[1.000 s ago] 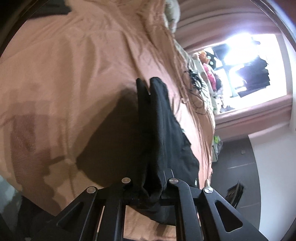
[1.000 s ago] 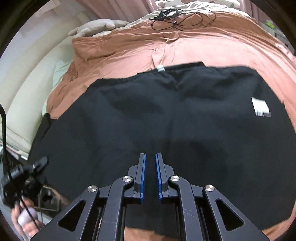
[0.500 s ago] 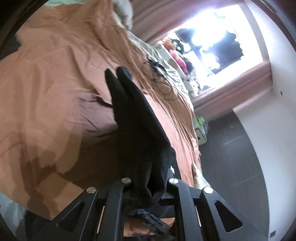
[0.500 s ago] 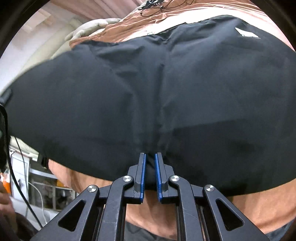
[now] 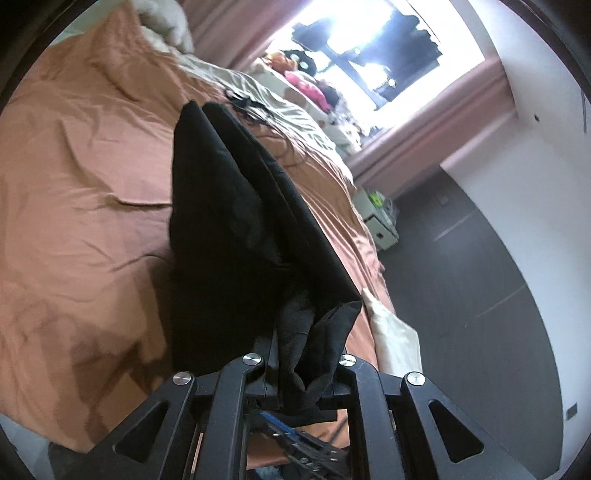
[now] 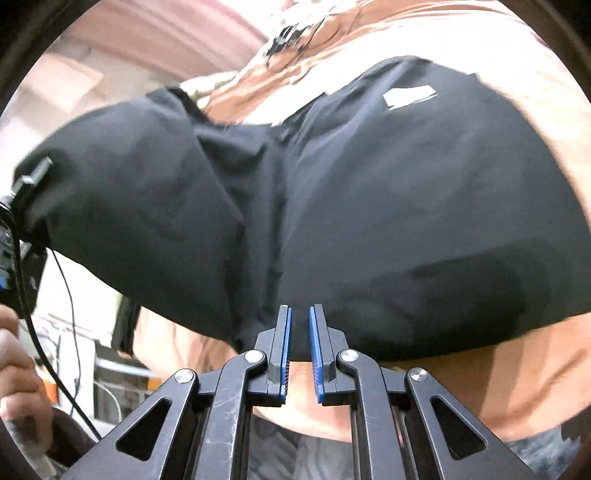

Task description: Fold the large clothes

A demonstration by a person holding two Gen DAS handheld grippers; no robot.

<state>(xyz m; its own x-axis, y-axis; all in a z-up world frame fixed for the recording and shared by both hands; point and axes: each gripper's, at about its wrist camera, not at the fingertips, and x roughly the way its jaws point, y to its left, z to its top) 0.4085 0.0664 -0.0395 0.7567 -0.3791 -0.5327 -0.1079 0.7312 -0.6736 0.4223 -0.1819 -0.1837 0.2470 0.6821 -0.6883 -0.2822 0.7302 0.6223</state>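
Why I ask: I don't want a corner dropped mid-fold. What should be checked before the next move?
1. Left gripper clamped on the black garment: ok, bunched cloth fills the jaws.
2. Right gripper holding the garment: ok, though only the tips bite, close to the edge.
3. Cloth smooth between the two grips: not ok, a deep crease runs up the middle in the right wrist view.
4. Brown bedsheet free for laying down: ok, only wrinkles.
5. Cables apart from the garment: ok, they lie beyond its far edge.
6. Far corners aligned: cannot tell.
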